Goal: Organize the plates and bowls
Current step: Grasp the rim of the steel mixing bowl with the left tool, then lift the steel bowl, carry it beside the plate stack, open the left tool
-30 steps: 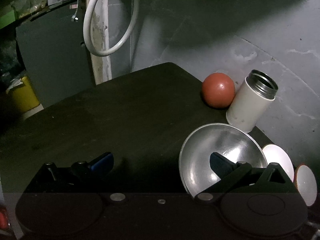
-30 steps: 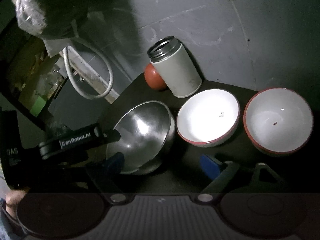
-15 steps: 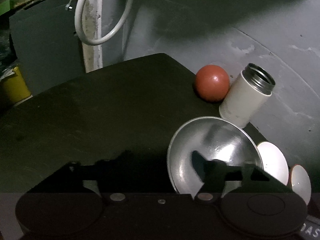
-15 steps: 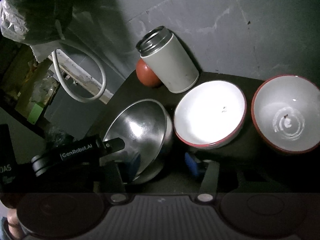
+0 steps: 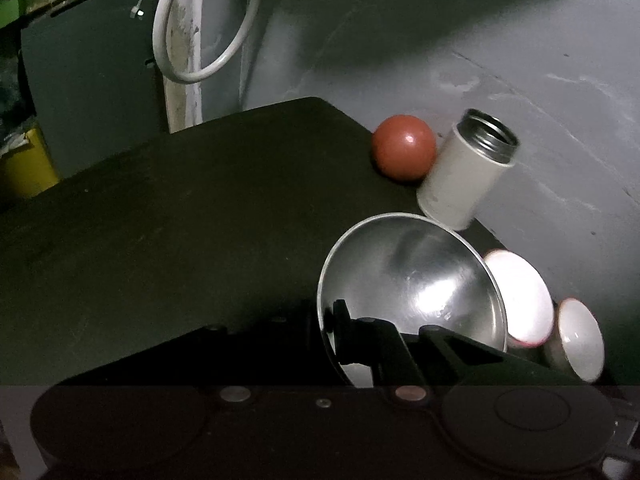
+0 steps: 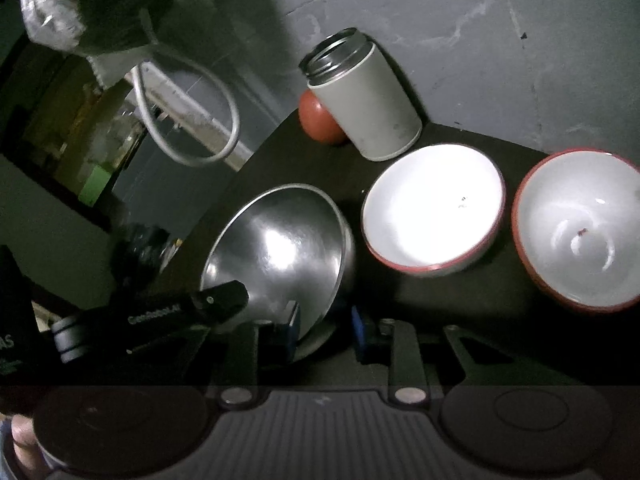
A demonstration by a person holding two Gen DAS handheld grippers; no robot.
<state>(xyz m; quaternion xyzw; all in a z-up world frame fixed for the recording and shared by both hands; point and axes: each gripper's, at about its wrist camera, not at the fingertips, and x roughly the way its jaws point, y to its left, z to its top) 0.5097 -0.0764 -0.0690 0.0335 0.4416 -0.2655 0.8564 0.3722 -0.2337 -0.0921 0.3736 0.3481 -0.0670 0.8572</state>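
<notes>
At the near edge of the dark table (image 5: 180, 216), both grippers met the steel bowl (image 6: 280, 248). The left gripper (image 5: 320, 324) had its fingers drawn close together across the bowl's rim, one finger (image 5: 344, 332) lying inside the bowl and the other outside in shadow; whether the pads pressed the metal could not be told. The right gripper (image 6: 325, 330) was partly closed, straddling the bowl's near rim: its left blue pad (image 6: 292, 330) stood inside the bowl, its right blue pad (image 6: 359, 330) outside the wall, and contact with the wall could not be judged. The left gripper's black body crossed the bowl's left edge in the right wrist view. The steel bowl sat tilted on the table. Just beside it, on its right, stood a white bowl with a red rim (image 6: 434, 208), and beyond that, near but apart, a second red-rimmed bowl (image 6: 580, 232) with marks on its floor. Behind the bowls a white canister (image 6: 364, 100) with an open metal mouth stood against the grey wall (image 6: 500, 40), a red ball (image 5: 403, 147) touching its side. A looped white hose (image 5: 200, 32) hung past the table's far corner.
</notes>
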